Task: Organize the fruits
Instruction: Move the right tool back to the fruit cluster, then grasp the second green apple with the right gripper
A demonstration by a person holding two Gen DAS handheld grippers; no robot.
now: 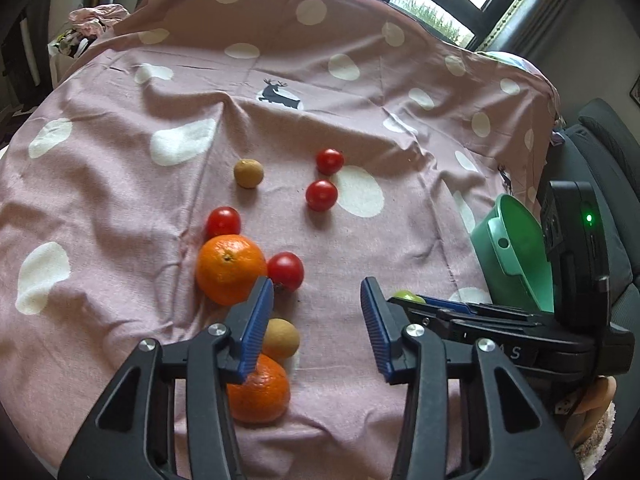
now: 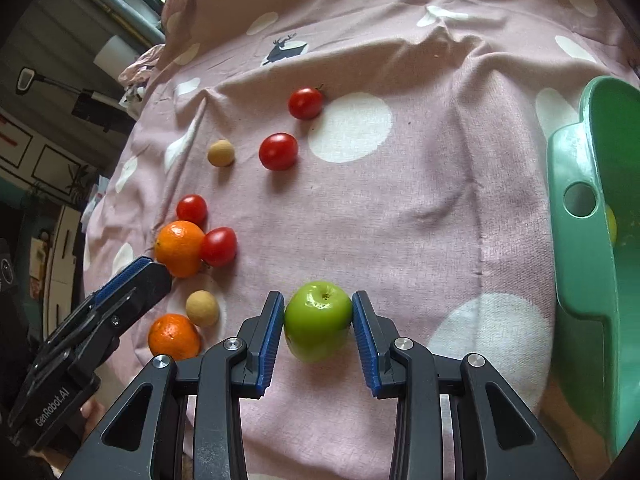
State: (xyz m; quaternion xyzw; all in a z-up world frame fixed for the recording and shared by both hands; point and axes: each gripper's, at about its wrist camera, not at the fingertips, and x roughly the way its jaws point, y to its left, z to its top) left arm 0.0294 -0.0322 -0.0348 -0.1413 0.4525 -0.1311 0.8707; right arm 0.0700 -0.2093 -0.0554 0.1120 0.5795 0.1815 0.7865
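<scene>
Left wrist view: left hand-held gripper (image 1: 318, 320) spread over bare pink spotted cloth (image 1: 120, 184), nothing between the blue pads. Just left of it, a near orange (image 1: 264, 394) partly hidden behind the left finger, a tan round fruit (image 1: 285, 338) touching above it, then a far orange (image 1: 228, 268) flanked by two tomatoes (image 1: 285, 270). Further off, two more tomatoes (image 1: 322, 195) and another tan fruit (image 1: 249, 173). At right, the right hand-held gripper (image 1: 420, 304) lying across, hiding most of a green apple (image 1: 408, 295); green tub (image 1: 516, 256) behind it.

Right wrist view: right hand-held gripper (image 2: 318, 320) pinching the green apple (image 2: 318, 326), both pads pressed on its sides, low on the cloth (image 2: 420, 208). Green tub (image 2: 580, 272) at the right edge, something yellow inside. Left gripper (image 2: 136, 280) poking in beside the oranges (image 2: 179, 249).
</scene>
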